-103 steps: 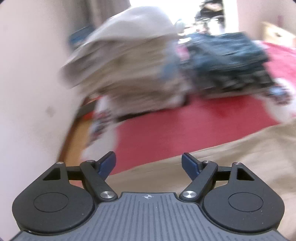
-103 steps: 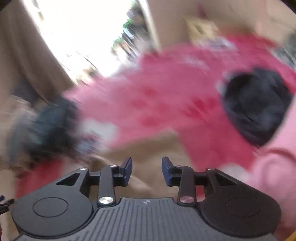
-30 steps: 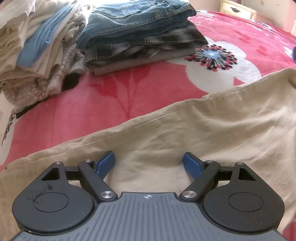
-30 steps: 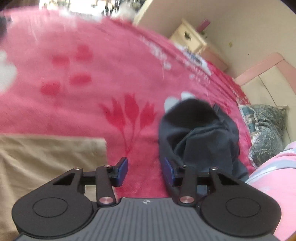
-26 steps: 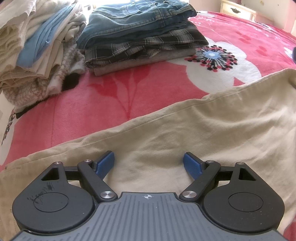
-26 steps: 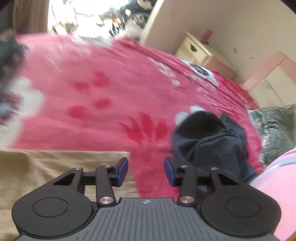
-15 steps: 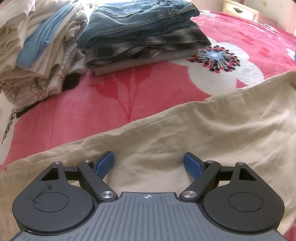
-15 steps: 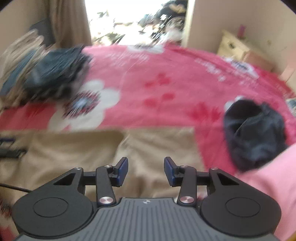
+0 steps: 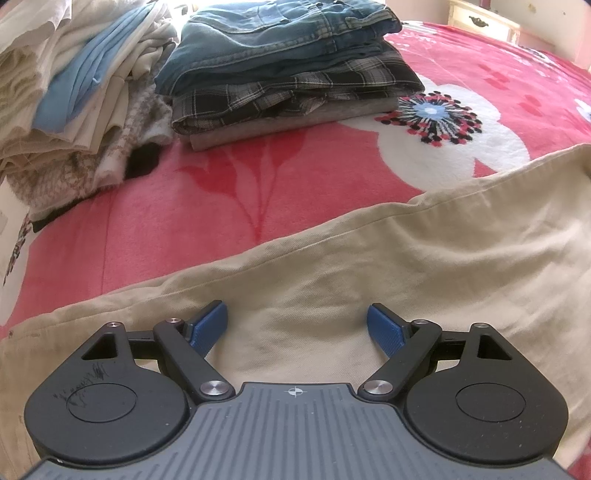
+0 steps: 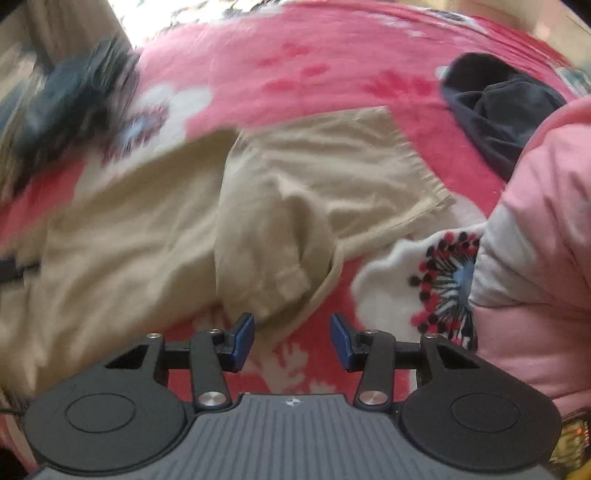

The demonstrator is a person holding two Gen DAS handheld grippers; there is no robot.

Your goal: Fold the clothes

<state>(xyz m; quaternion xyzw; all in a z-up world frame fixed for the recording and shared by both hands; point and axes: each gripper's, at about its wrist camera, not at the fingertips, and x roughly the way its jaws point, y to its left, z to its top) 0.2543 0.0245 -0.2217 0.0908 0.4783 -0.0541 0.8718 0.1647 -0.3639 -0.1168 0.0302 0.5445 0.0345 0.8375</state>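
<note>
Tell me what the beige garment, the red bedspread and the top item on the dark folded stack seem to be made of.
Beige garment: looks like matte woven cotton twill, with fine diagonal weave, soft creases and a stitched seam along its edge.
Red bedspread: probably plush fleece or mink-type blanket; fuzzy nap, slight sheen, printed flowers.
Top item on the dark folded stack: likely denim; faded blue with visible stitched seams.

You see beige trousers (image 9: 424,266) on a pink blanket (image 9: 184,206) patterned with red and white flowers; upper centre, blue jeans (image 9: 273,33) top a dark plaid shirt (image 9: 295,92).
</note>
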